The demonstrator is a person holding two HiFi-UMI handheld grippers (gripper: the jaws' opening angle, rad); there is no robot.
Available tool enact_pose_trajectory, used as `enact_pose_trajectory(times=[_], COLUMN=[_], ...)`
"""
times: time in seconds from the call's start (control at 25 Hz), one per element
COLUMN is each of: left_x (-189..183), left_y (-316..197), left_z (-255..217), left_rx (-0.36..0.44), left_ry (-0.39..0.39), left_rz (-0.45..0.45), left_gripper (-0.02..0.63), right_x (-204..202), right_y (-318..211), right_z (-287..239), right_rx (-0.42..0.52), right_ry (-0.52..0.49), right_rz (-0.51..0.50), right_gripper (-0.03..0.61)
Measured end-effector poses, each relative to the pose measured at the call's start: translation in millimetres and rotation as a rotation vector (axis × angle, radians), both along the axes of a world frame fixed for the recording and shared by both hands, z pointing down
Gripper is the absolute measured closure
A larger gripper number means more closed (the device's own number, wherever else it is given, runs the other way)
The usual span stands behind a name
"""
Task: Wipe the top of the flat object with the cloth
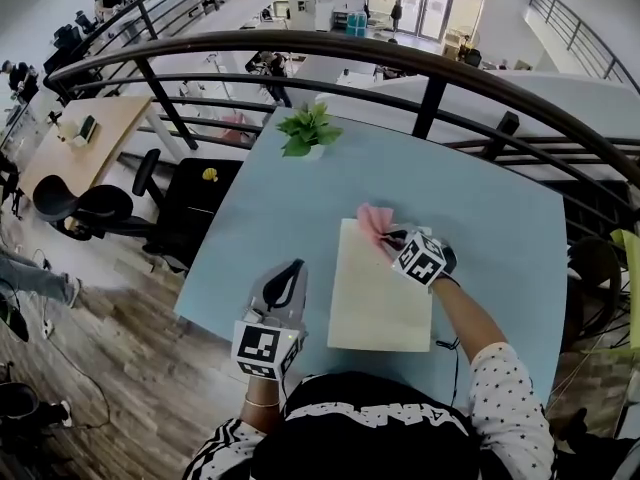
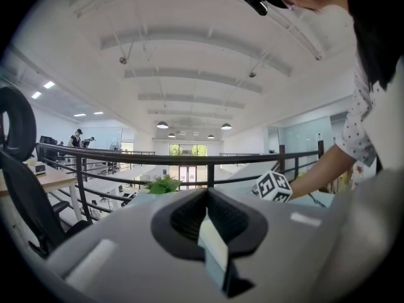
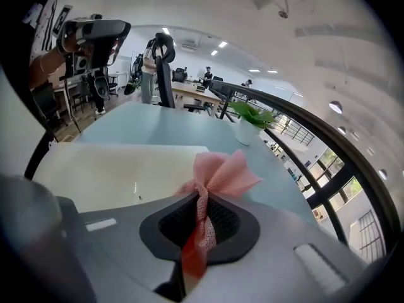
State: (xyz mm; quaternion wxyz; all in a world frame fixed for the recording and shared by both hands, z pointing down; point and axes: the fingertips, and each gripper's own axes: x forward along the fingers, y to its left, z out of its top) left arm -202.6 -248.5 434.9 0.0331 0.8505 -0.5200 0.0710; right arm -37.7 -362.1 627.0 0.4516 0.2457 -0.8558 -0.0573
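R tongs [image 3: 202, 199] pinch pink cloth [image 3: 222, 172] at cream board [image 1: 375, 293] corner (L tongs [image 2: 207, 218] closed).

Your board [image 1: 378, 290] is a plain cream rectangle lying flat on the pale blue table [image 1: 490, 208], with its long side running away from you. Your cloth [image 1: 372, 221] is a pink mesh rag, bunched and twisted. It is pinched between the jaws of your right gripper [image 1: 393, 238], and its loose end fans out over the board's far edge near the right corner.
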Motion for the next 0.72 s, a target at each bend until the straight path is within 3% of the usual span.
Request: enact_pose_trajectory(times=[0.72], left_x=[12.6], left_y=[12.6], left_z=[-7.0], left_rx=[0.015], left_ry=[0.0], left_rz=[0.035], left_gripper=[0.614], right_x=[-6.8], right_y=[51.1], right_z=[0.4], right_rx=[-0.037], right_ry=[-0.044], right_rz=[-0.057], right_gripper=[0.56])
